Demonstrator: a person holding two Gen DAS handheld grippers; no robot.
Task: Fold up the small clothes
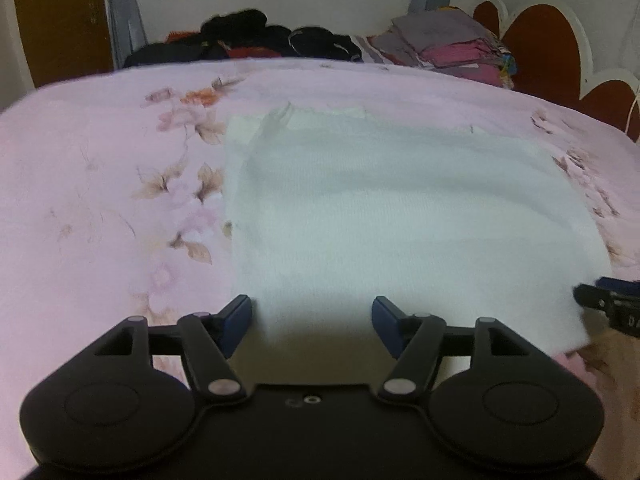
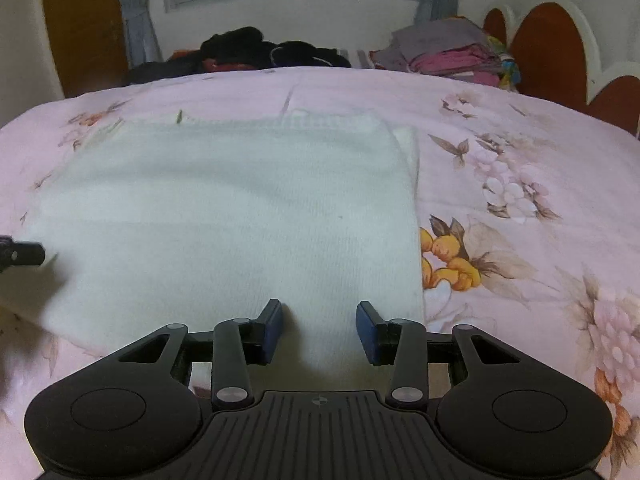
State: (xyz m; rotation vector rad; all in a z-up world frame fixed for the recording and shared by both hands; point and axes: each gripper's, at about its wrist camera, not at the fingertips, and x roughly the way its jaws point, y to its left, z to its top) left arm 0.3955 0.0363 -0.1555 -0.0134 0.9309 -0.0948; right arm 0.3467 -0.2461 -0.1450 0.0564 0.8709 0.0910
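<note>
A white knitted garment (image 1: pixel 392 216) lies flat on the pink floral bedspread (image 1: pixel 92 208), folded into a rough rectangle. My left gripper (image 1: pixel 312 316) is open over the garment's near left corner, its jaws apart with cloth between them. The garment also shows in the right wrist view (image 2: pixel 240 216). My right gripper (image 2: pixel 320 326) is open over the garment's near right corner. The right gripper's tip shows at the right edge of the left wrist view (image 1: pixel 608 308), and the left gripper's tip shows at the left edge of the right wrist view (image 2: pixel 22 254).
A heap of dark clothes (image 1: pixel 256 40) lies at the far edge of the bed. A stack of folded grey and pink clothes (image 1: pixel 452 44) sits at the far right by the brown headboard (image 1: pixel 544 48). A window and curtains stand behind.
</note>
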